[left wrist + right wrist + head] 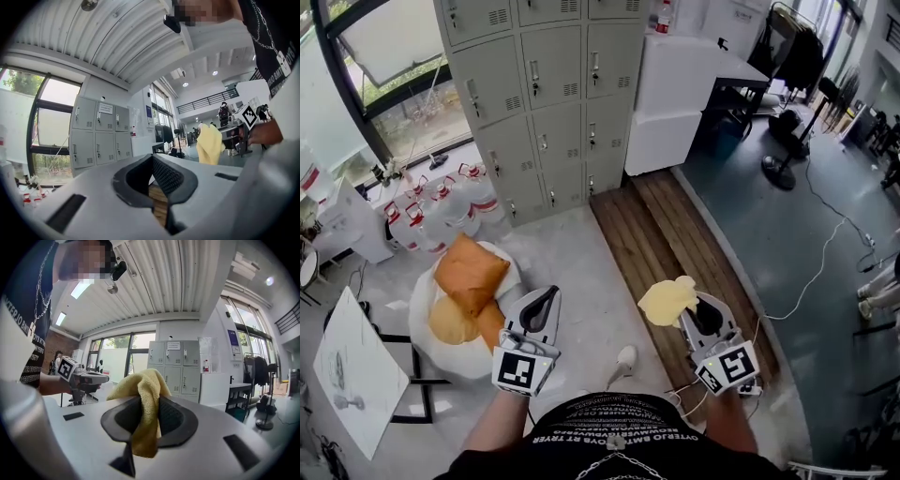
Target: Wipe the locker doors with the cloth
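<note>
Approach step, wiping not yet begun: yellow cloth [667,300] clamped in right gripper [694,305]; left gripper [546,298] closed, empty; locker doors [546,122] well apart ahead; next, likely carrying cloth forward, pressing onto a door.

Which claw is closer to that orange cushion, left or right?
Left. The left claw hangs just right of the orange cushion; the right claw, clamping a yellow cloth, is much farther to the right.

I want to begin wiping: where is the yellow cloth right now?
The yellow cloth is clamped in the right gripper, at the head view's right, above the wooden floor strip and well short of the lockers.
</note>
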`<action>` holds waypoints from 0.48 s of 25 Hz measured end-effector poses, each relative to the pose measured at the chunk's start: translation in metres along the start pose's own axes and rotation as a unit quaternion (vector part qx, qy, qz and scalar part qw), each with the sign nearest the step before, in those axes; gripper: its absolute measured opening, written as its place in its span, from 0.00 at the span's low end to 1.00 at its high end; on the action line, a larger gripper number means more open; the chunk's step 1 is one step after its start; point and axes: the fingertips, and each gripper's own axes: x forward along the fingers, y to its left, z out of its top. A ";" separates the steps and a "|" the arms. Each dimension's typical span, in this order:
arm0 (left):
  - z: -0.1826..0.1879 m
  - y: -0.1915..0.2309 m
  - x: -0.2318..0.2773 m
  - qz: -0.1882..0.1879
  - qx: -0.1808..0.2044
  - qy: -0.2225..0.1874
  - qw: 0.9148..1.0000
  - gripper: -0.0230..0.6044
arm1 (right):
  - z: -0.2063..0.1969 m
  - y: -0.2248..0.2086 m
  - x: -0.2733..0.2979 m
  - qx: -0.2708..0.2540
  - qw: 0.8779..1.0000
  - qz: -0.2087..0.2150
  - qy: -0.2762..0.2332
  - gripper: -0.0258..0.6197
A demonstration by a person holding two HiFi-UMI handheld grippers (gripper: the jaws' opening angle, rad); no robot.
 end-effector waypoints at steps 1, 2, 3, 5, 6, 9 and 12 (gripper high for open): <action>-0.002 0.001 0.006 0.000 0.000 0.000 1.000 0.04 | -0.002 -0.003 0.004 0.000 1.000 0.003 0.002 0.16; -0.005 0.001 0.012 0.000 -0.001 0.001 1.000 0.04 | -0.004 -0.008 0.008 -0.001 1.000 0.006 0.003 0.16; -0.008 0.001 0.019 -0.001 -0.002 0.004 1.000 0.04 | -0.006 -0.013 0.012 -0.001 1.000 0.007 0.004 0.16; -0.014 0.000 0.033 -0.002 -0.006 0.011 1.000 0.04 | -0.009 -0.027 0.019 0.002 1.000 0.008 0.006 0.16; -0.016 0.001 0.042 -0.002 -0.007 0.014 1.000 0.04 | -0.011 -0.036 0.023 0.005 1.000 0.007 0.008 0.16; -0.021 0.002 0.068 -0.003 -0.006 0.019 1.000 0.04 | -0.017 -0.060 0.035 0.011 1.000 0.008 0.011 0.16; -0.022 0.004 0.096 -0.005 0.002 0.023 1.000 0.04 | -0.020 -0.084 0.049 0.016 1.000 0.009 0.006 0.16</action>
